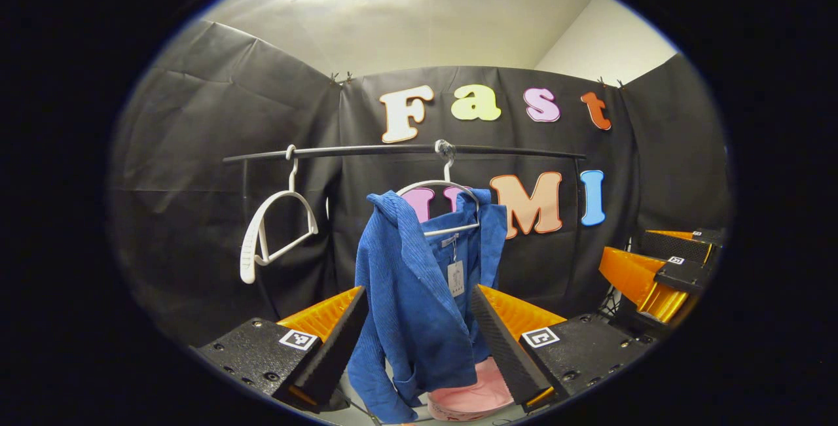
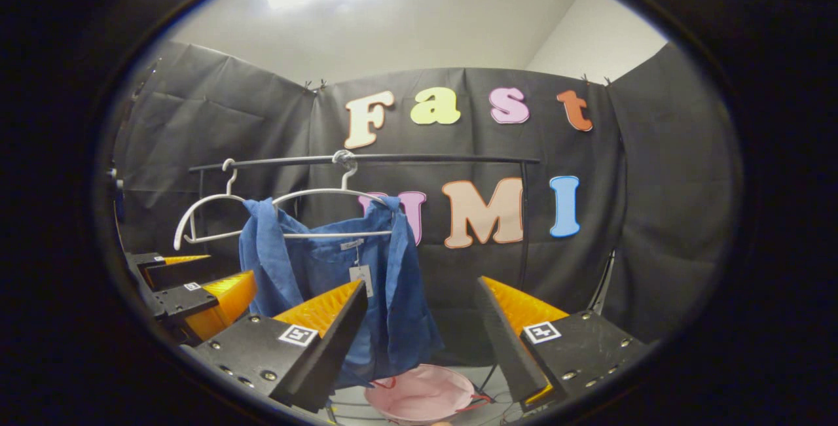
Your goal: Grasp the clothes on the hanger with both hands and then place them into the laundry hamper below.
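- Hanging on a white hanger (image 2: 327, 194) from the rail (image 2: 432, 159): blue shirt (image 2: 314, 269), above the pink hamper (image 2: 419, 394).
- Left gripper (image 1: 419, 341): jaws spread, shirt between them, untouched.
- Right gripper (image 2: 419, 341): jaws spread, beside the shirt.

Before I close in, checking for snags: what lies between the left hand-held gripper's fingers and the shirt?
Nothing: in the left gripper view the blue shirt hangs in the open gap of the left hand-held gripper, untouched.
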`<state>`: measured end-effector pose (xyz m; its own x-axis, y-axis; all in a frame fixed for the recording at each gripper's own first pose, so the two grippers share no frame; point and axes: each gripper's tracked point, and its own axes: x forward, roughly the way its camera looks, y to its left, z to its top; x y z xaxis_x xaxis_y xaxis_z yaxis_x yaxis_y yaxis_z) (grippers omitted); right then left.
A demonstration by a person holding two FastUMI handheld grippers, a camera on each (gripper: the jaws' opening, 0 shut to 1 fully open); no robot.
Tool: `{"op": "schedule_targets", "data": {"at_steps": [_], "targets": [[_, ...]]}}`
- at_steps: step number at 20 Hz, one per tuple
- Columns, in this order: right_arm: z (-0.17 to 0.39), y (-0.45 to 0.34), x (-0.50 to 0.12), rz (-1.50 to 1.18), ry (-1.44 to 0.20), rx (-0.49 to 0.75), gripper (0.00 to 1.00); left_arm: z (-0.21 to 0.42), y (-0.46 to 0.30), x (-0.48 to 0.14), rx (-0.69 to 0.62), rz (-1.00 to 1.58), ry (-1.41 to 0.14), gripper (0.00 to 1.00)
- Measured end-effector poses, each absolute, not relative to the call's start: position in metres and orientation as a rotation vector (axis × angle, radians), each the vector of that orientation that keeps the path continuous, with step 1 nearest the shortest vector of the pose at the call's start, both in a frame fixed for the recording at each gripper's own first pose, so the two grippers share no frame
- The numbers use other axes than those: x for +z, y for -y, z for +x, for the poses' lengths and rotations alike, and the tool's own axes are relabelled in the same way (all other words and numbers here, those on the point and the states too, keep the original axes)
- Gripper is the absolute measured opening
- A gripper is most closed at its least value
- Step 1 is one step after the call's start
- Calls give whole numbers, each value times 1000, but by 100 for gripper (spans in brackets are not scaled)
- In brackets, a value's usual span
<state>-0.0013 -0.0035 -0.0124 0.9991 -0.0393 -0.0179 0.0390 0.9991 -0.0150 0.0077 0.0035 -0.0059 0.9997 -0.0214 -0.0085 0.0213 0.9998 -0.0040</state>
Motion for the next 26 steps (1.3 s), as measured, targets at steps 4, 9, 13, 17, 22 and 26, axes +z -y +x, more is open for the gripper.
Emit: {"op": "schedule_targets", "data": {"at_steps": [4,9,13,17,22,26], "targets": [[7,4,-14,-21,-22,-57,97,17,-7,-5,-28,5,-15,98],[20,7,-17,-36,-20,-93,97,37,-18,-6,-27,12,-30,98],[38,5,-19,-37,-24,-87,97,50,-31,-5,2,41,-35,97],[65,-1,-31,-32,-52,-24,99,61,-34,-7,62,22,-50,98],[105,0,-39,-45,-67,44,97,75,-22,-7,112,5,-57,98],[139,-6,-39,-26,-60,109,99,91,-4,-3,136,20,-47,89]]}}
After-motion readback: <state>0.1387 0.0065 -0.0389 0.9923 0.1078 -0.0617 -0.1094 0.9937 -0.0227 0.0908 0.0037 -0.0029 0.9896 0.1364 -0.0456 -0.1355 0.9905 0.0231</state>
